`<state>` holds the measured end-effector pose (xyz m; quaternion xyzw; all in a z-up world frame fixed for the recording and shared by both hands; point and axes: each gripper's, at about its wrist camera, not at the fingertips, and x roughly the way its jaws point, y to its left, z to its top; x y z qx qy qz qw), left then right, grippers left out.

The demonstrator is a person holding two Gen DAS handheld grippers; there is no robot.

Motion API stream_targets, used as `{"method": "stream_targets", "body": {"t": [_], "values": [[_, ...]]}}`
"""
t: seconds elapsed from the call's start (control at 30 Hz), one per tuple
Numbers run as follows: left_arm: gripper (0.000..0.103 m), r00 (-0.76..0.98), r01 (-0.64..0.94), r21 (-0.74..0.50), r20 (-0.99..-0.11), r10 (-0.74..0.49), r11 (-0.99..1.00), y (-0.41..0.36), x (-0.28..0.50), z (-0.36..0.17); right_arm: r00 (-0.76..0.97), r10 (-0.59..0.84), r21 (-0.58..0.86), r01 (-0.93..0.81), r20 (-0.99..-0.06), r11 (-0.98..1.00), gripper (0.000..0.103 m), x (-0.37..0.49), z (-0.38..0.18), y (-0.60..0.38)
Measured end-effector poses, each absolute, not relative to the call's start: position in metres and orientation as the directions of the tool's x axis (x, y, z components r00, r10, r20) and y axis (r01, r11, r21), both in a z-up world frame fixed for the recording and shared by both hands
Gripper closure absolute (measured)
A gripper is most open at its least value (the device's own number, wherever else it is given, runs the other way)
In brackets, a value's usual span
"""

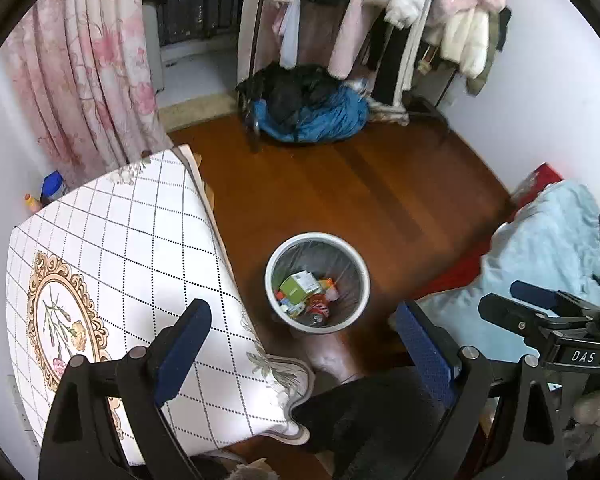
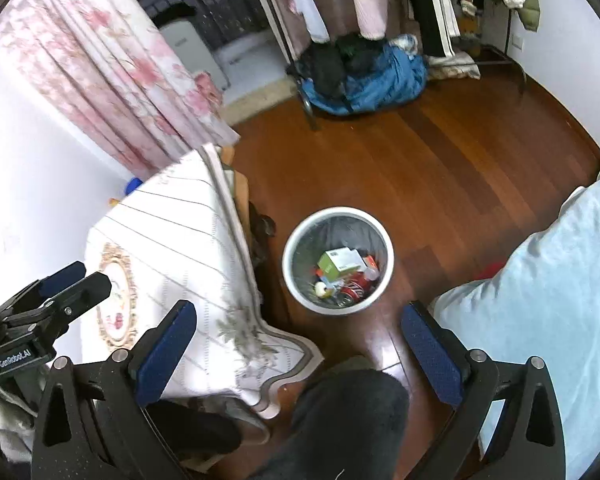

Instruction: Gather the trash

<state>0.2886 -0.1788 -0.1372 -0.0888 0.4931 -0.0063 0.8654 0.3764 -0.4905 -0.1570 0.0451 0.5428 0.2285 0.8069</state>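
One bin [image 1: 317, 283], white, round, lined with a clear bag, stands on the wooden floor [image 1: 380, 184] just right of the counter [image 1: 120, 240] and left of the bed [image 1: 548, 248].

Contents of the bin:
- green-and-white carton [image 1: 300, 286], lying on top, tilted;
- red can [image 2: 354, 289], below the carton toward the near wall;
- small bottles or wrappers, orange and white, too jumbled to tell apart.

Handling, as judged:
- bin: light, stiff plastic shell, smooth rim; best taken by the rim wall, one finger inside and one outside, at a bare stretch away from the carton. The liner is thin, soft and slippery and may slide or tear if pinched alone.
- carton: light, crushable card; take across its flat sides.
- can: light, thin-walled, dents easily, smooth and round; take across the body.

Left hand-held gripper [image 1: 300, 344]: fingers spread wide, holding nothing, above the near edge of the counter, the bin showing between them.
Right hand-held gripper [image 2: 300, 344]: fingers spread wide, holding nothing, above the floor on the near side of the bin.

No loose trash shows on the counter or on the floor around the bin. A dark-trousered leg [image 2: 340, 420] stands near the bin.
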Motion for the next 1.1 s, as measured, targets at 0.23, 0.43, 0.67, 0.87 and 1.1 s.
{"method": "stream_targets", "body": {"t": [0.23,0.43,0.67,0.87,1.1], "values": [[0.008,0.565,-0.027,-0.204,-0.811,-0.153,0.979,-0.179,0.251,-0.096,0.339,0.487,0.369,-0.358,-0.805,0.858,0.000,0.337,-0.110,-0.499],[0.008,0.593,-0.011,-0.233,-0.785,-0.181,0.972,-0.175,0.228,-0.073,0.347,0.535,0.395,-0.398,-0.770,0.828,0.000,0.313,-0.080,-0.500],[0.008,0.618,0.007,-0.251,-0.760,-0.202,0.968,-0.174,0.213,-0.053,0.343,0.569,0.409,-0.438,-0.748,0.801,0.000,0.296,-0.052,-0.499],[0.008,0.628,0.015,-0.259,-0.749,-0.211,0.966,-0.174,0.206,-0.045,0.344,0.572,0.400,-0.454,-0.745,0.796,0.000,0.290,-0.040,-0.498],[0.008,0.626,0.005,-0.264,-0.751,-0.209,0.964,-0.171,0.203,-0.046,0.342,0.573,0.401,-0.457,-0.745,0.794,0.000,0.290,-0.036,-0.496]]}}
